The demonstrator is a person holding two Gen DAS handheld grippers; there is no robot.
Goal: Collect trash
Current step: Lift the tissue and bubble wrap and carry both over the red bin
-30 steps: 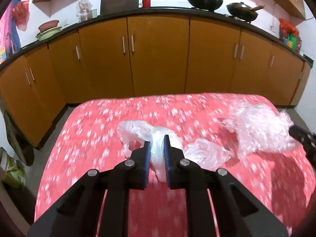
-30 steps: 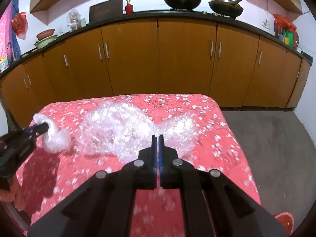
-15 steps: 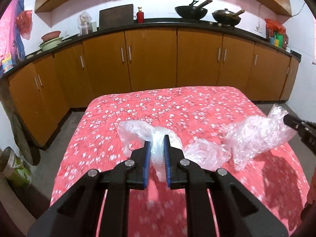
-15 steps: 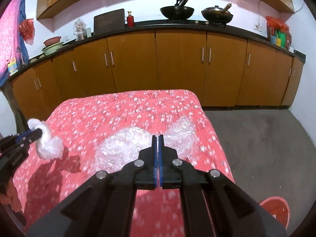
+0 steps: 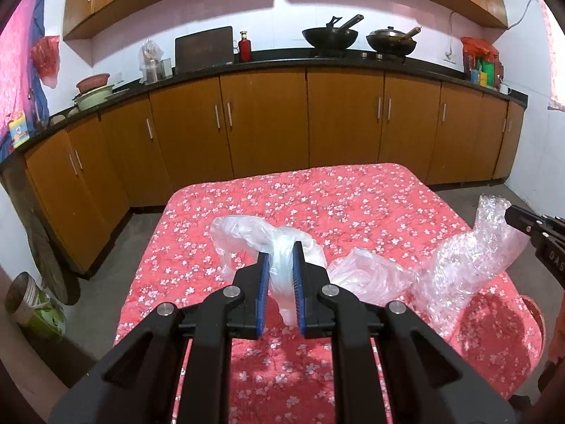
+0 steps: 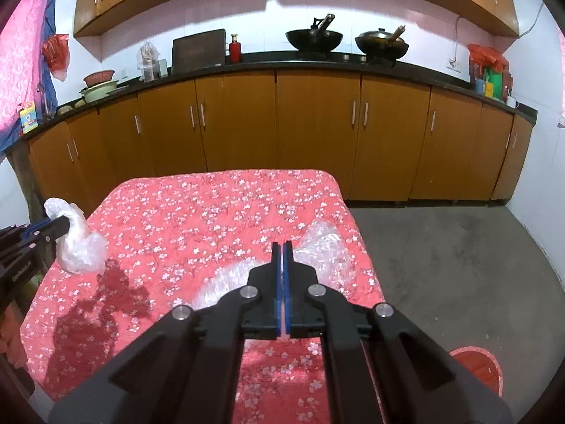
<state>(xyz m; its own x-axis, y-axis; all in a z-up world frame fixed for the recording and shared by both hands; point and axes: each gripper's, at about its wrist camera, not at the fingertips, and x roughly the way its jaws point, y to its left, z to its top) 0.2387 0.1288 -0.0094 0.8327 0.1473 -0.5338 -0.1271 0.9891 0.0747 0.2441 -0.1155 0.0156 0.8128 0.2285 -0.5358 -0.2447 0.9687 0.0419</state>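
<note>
Two grippers hang above the red flowered bed. The left gripper has its jaws clamped on a white plastic bag, lifted clear; the right gripper pinches a sheet of bubble wrap between nearly closed jaws.

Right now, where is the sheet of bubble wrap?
The bubble wrap hangs from the closed right gripper, lifted over the right side of the red flowered table, beside the white plastic bag held in the left gripper.
</note>
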